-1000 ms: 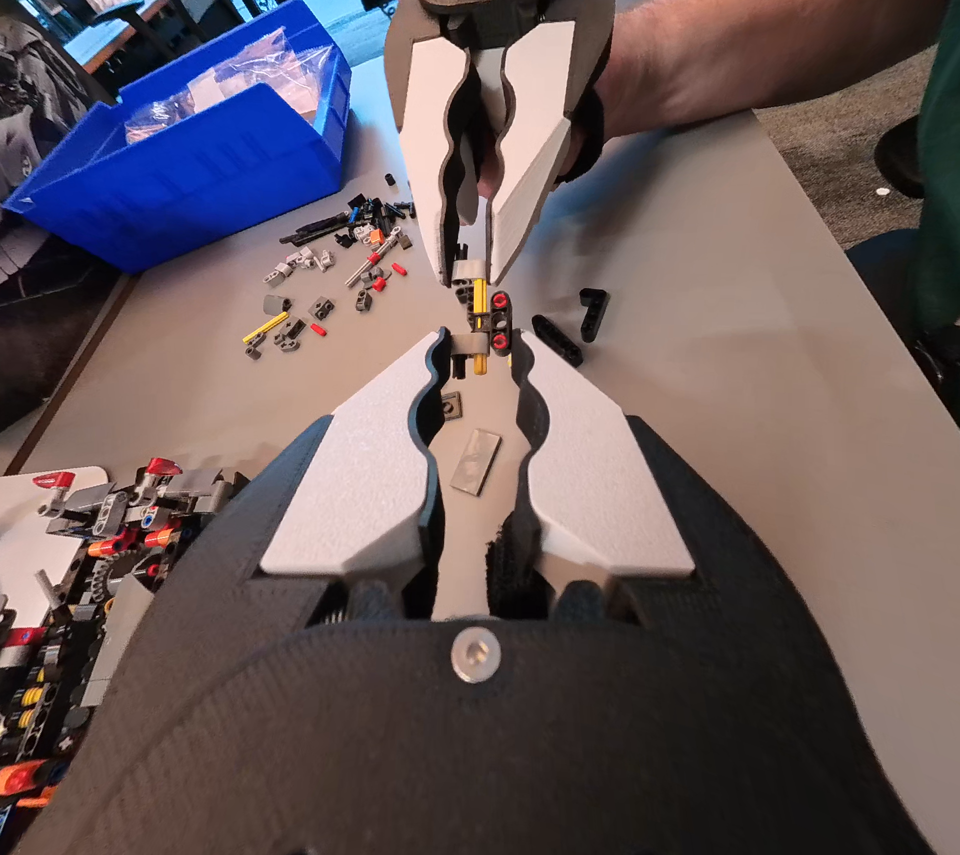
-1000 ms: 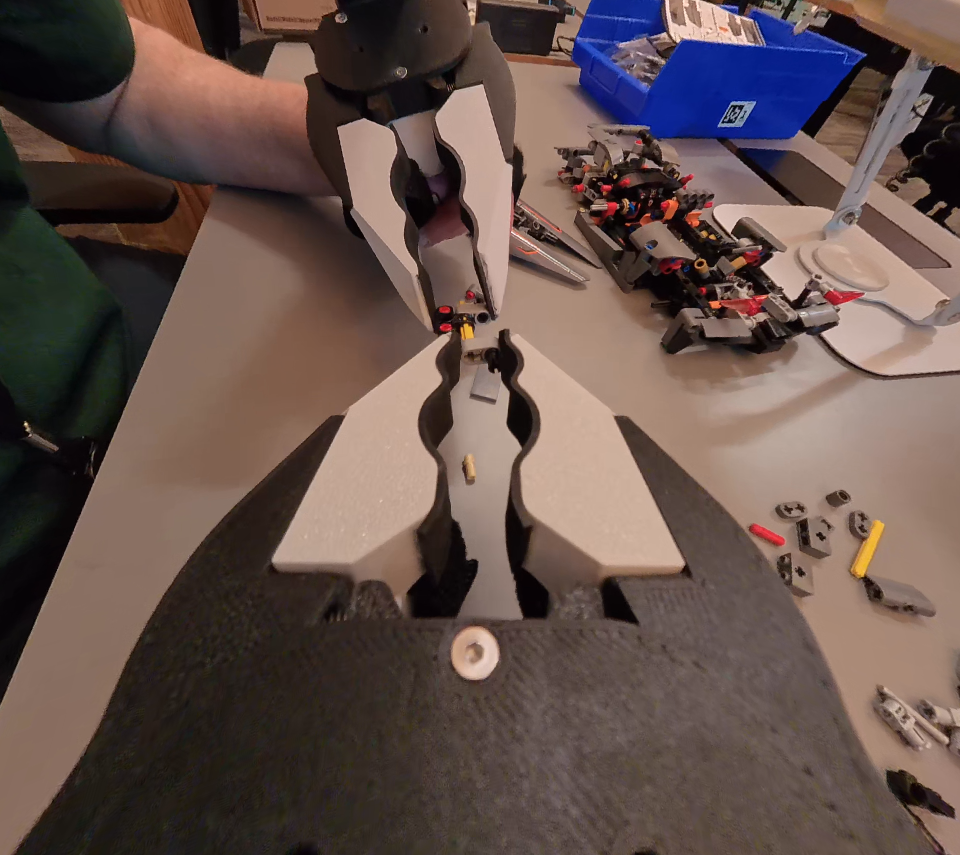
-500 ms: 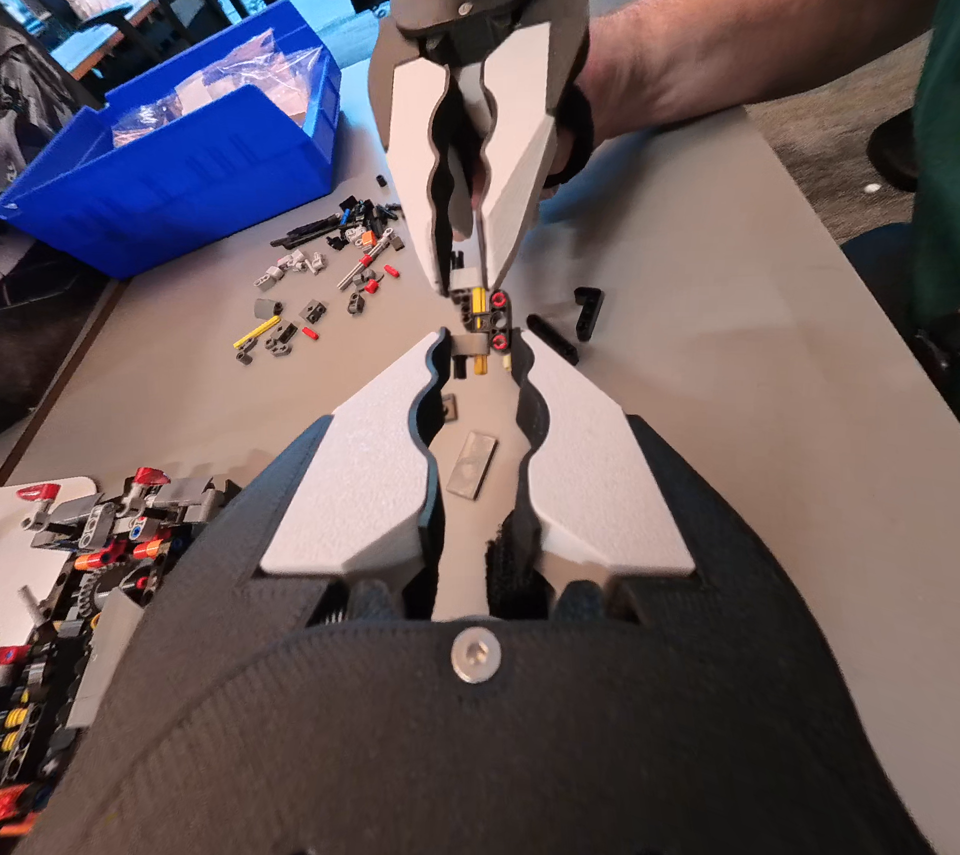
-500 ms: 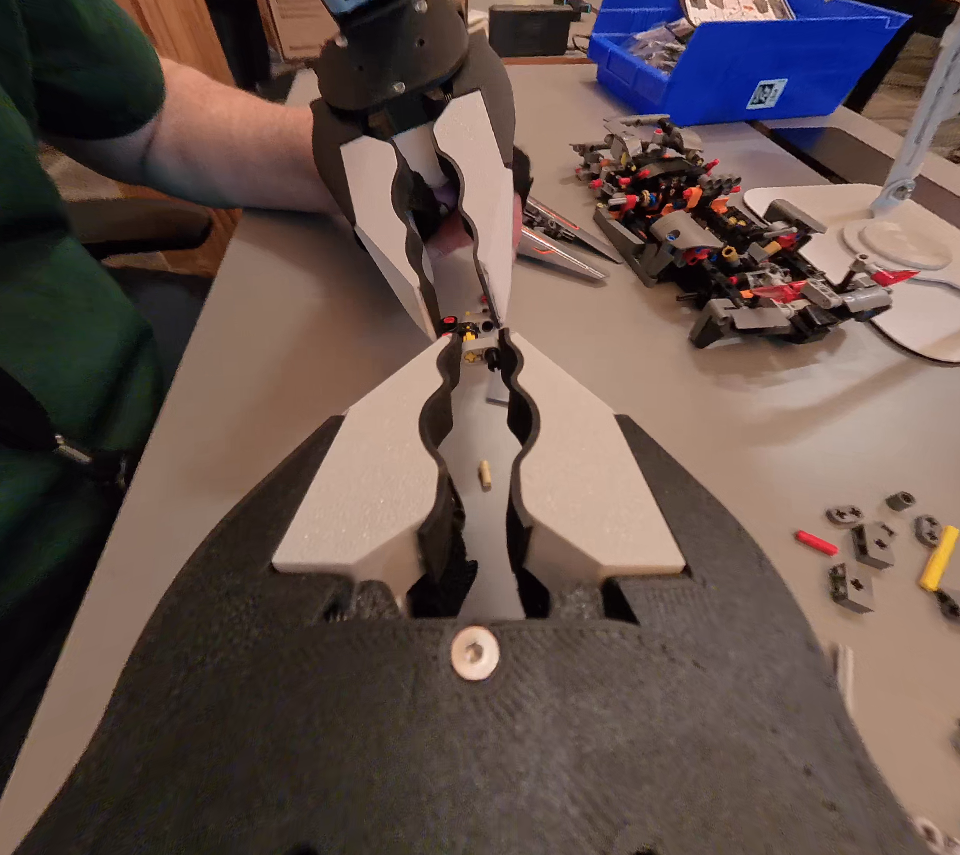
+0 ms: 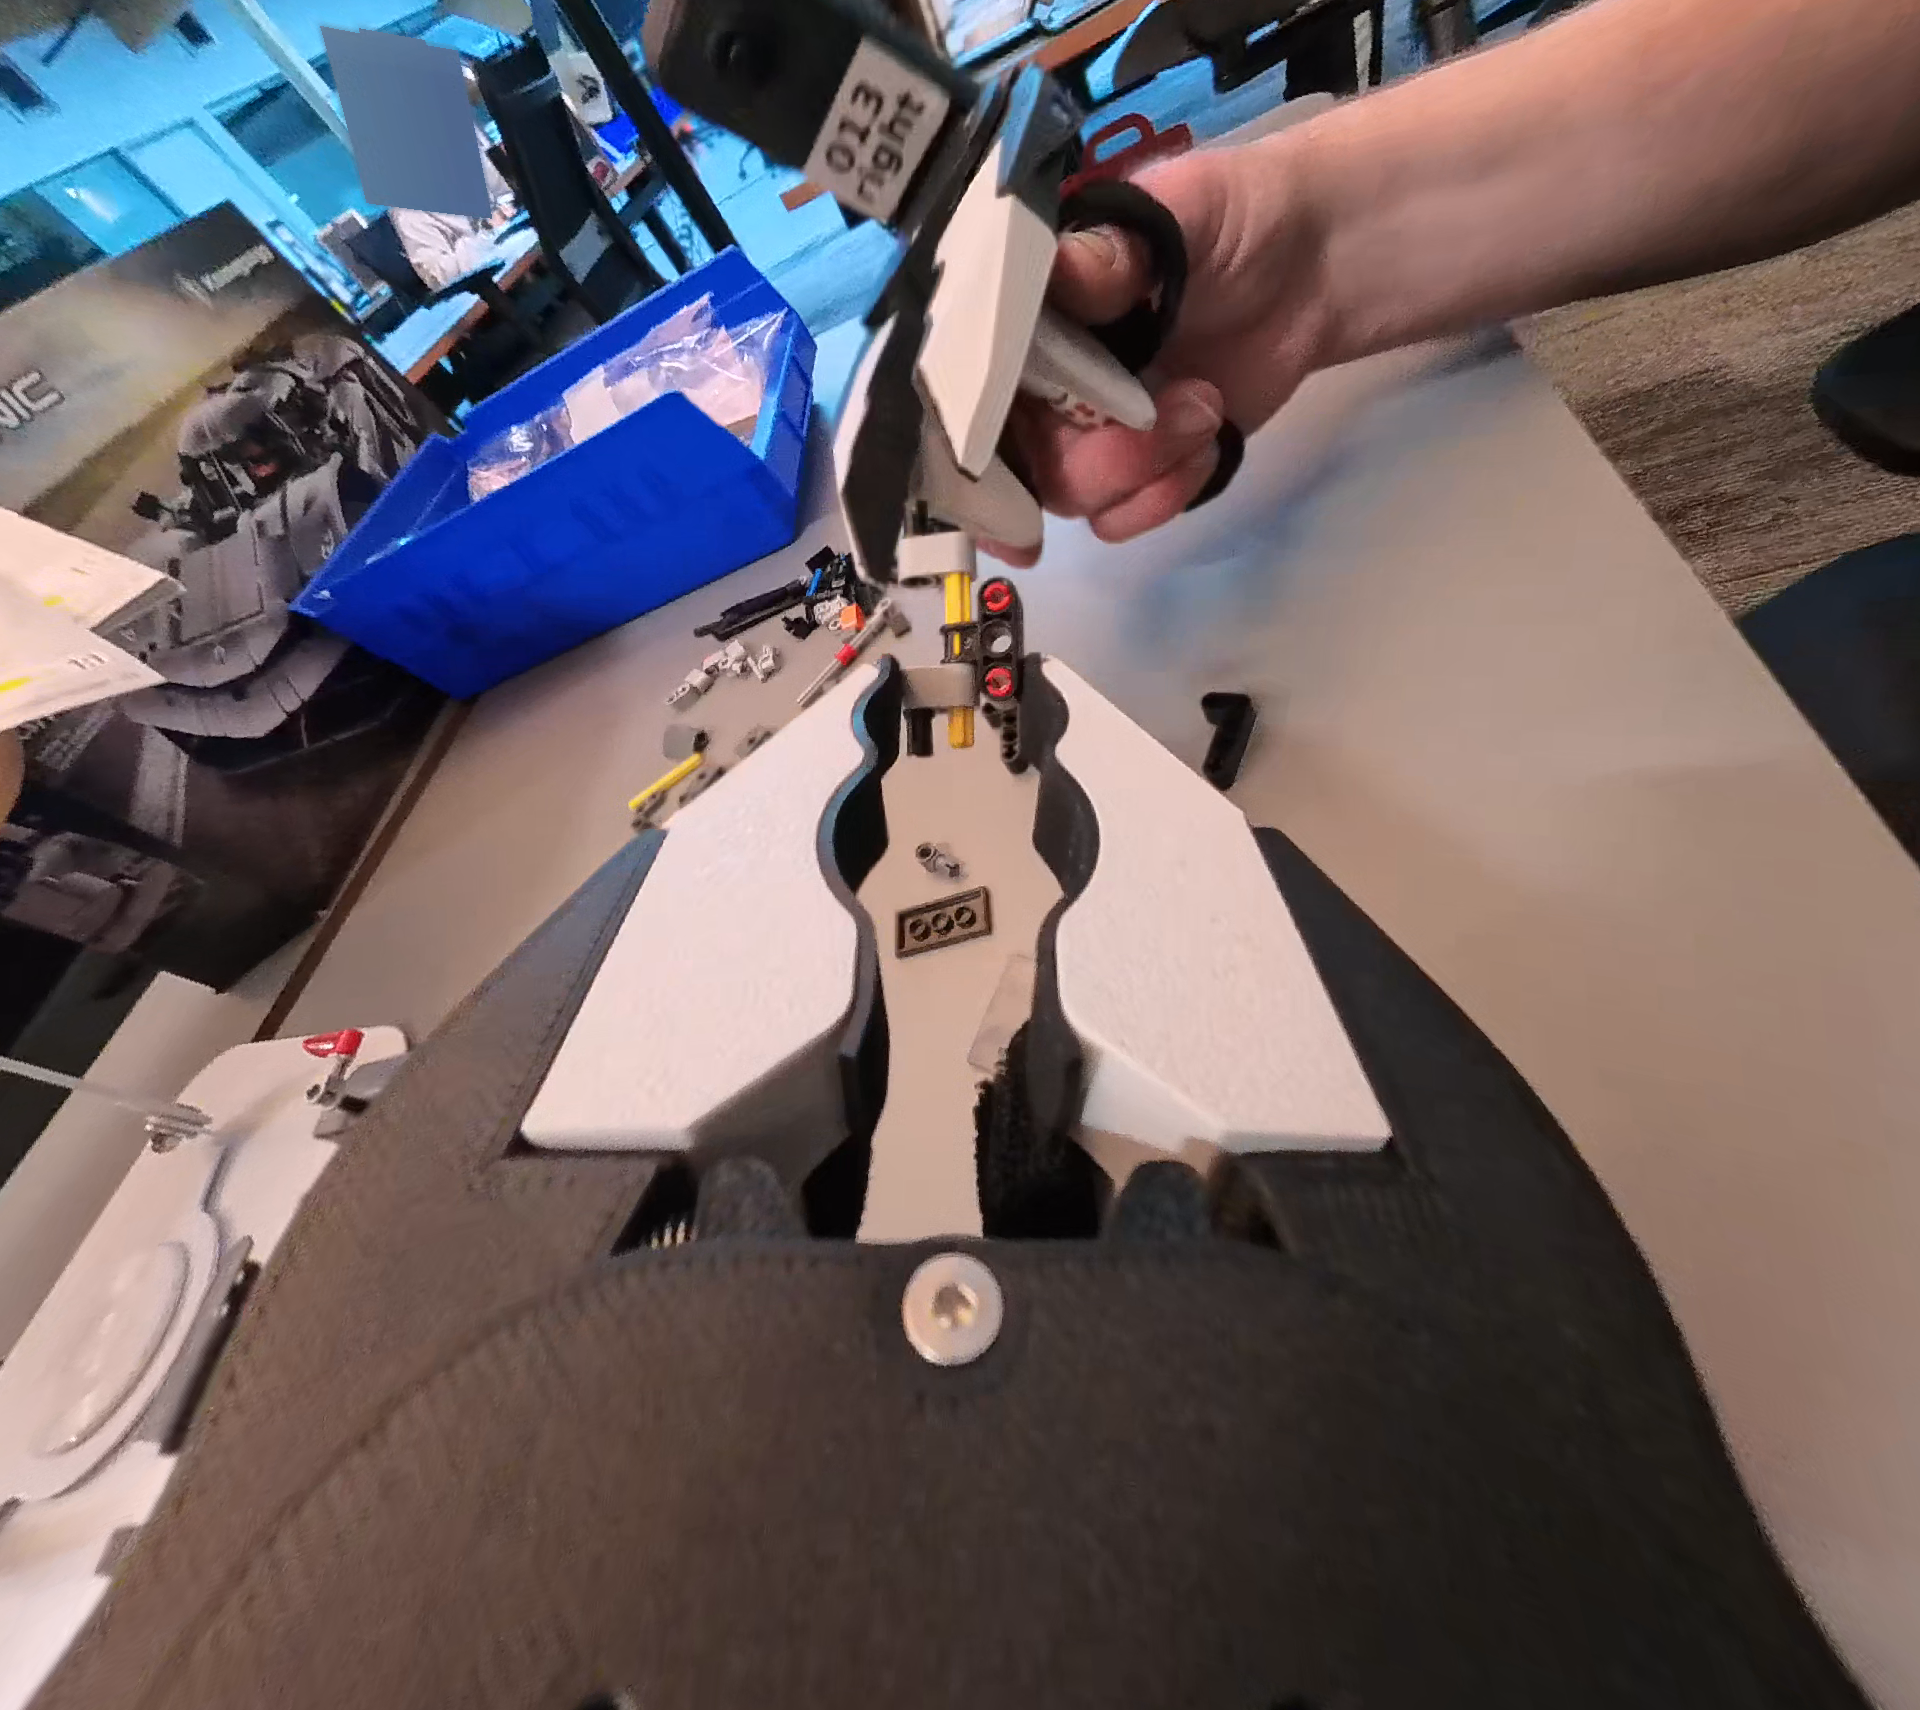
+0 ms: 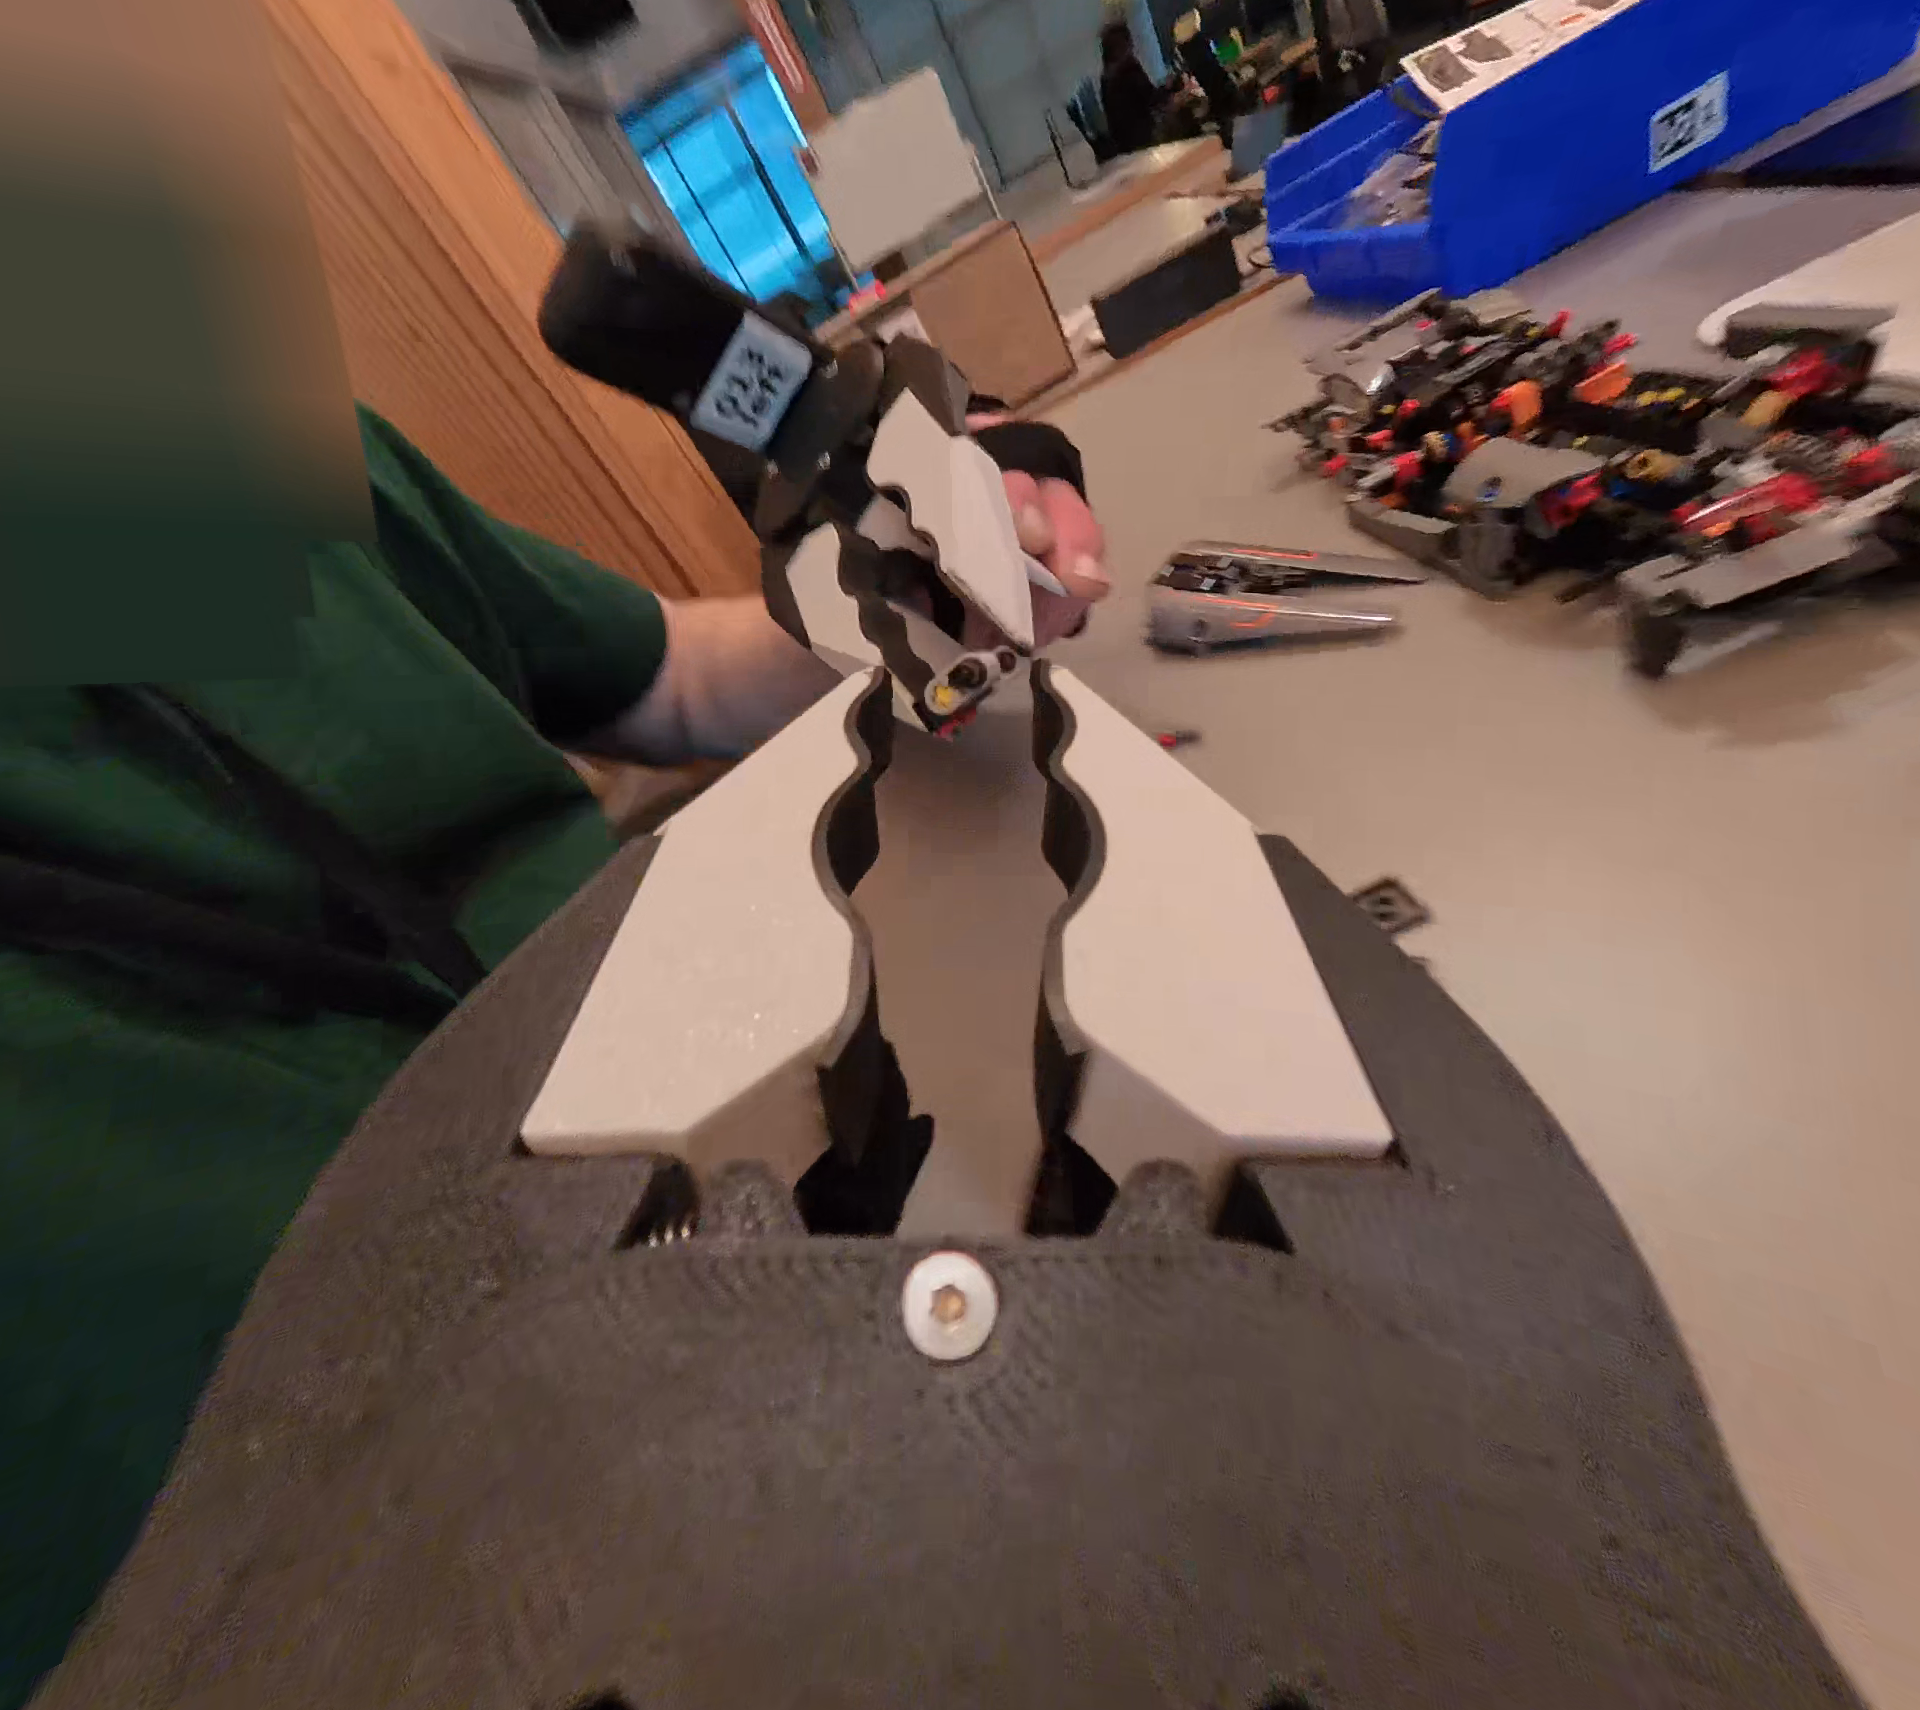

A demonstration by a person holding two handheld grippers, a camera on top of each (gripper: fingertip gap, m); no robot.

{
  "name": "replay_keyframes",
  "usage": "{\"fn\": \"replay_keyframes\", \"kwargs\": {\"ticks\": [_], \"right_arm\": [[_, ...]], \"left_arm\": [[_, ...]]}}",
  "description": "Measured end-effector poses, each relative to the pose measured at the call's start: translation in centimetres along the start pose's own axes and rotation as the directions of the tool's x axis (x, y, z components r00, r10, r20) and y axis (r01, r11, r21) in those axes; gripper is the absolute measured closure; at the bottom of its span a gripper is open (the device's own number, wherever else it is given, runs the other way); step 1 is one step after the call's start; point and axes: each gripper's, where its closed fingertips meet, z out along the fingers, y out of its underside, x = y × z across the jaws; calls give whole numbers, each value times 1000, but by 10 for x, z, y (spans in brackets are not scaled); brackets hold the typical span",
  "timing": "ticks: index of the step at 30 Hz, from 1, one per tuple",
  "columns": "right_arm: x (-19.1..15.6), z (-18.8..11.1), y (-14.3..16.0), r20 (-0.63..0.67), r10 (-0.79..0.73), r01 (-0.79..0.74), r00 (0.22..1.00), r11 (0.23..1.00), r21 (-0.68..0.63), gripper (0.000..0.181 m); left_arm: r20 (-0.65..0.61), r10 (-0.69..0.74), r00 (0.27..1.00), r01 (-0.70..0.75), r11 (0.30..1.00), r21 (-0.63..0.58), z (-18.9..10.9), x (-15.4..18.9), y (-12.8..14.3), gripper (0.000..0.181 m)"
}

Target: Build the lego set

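A: Start with the left wrist view. What are the left tongs (image 5: 966, 696) doing?

B: They are clenched on a small assembly (image 5: 982, 658), held above the surface (image 5: 1455, 829). It has a yellow rod, a grey block low on the rod and a black bar with two red pins. The block presses one fingertip and the bar presses the other.

A: And the right tongs (image 5: 920, 543)?

B: They come down from above, seen edge-on, with a hand (image 5: 1153, 382) around the grip. Their tips meet a pale grey sleeve (image 5: 935, 561) on top of the yellow rod. I cannot tell from here whether they are squeezing it.

A: What else is there?

B: A dark plate with three holes (image 5: 942, 922) and a tiny grey pin (image 5: 938, 858) lie under the left tongs. A black bent piece (image 5: 1228, 735) lies to the right and loose parts (image 5: 790, 621) to the left, in front of a blue bin (image 5: 582, 507).

A: Now the right wrist view.

B: The left tongs (image 6: 966, 673) reach in from the left, gripping the small assembly (image 6: 961, 689) end-on (it's rather blurred). It sits between the right tongs' (image 6: 956, 684) fingertips, which stand apart. Whether they touch it isn't clear, so their grip stays uncertain.

A: And farther off?

B: A grey wedge panel (image 6: 1268, 600) lies on the surface. Beyond it is the partly built model (image 6: 1621, 476), with the blue bin (image 6: 1558, 206) behind.
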Motion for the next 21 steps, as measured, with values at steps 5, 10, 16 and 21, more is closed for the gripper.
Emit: {"fn": "replay_keyframes", "kwargs": {"ticks": [5, 10, 16, 21], "right_arm": [[-6, 6, 1, 121, 201, -213, 972, 973, 94, 151], [-16, 14, -5, 250, 306, -347, 918, 928, 136, 144], [-21, 21, -7, 359, 372, -447, 856, 881, 153, 146], [-29, 27, -6, 425, 396, -492, 814, 859, 142, 139]], "left_arm": [[45, 51, 998, -53, 997, 49, -5, 1, -15, 160], [68, 81, 994, -86, 994, 69, -9, 1, -23, 160], [103, 130, 986, -139, 987, 78, -12, 0, -29, 159], [122, 176, 977, -185, 980, 72, -11, 2, -31, 160]]}}
